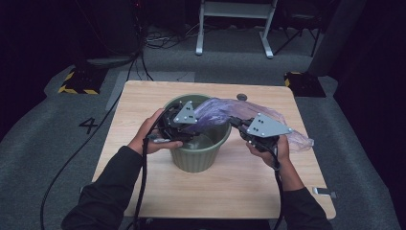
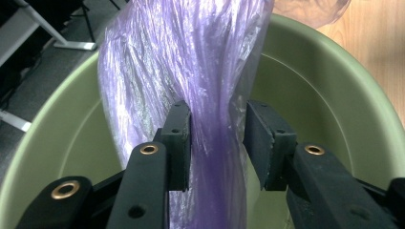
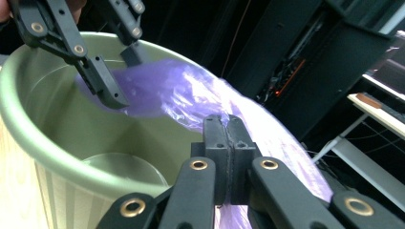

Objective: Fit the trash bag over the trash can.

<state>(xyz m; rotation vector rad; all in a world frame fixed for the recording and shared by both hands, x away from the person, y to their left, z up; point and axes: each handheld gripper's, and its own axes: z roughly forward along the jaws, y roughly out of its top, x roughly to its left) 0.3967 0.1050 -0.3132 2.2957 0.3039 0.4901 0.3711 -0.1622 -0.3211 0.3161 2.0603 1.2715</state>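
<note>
We see the left gripper [image 1: 184, 125], jaws parted around a purple plastic bag [image 1: 222, 110], over the green bin [image 1: 197, 158] at the middle of the desk [image 1: 143, 103]; the right gripper [image 1: 242, 125], clenched on the bag, sits at the bin's right rim.

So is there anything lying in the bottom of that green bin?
No: the right gripper view shows the green bin's bare floor, with the purple bag above.
</note>
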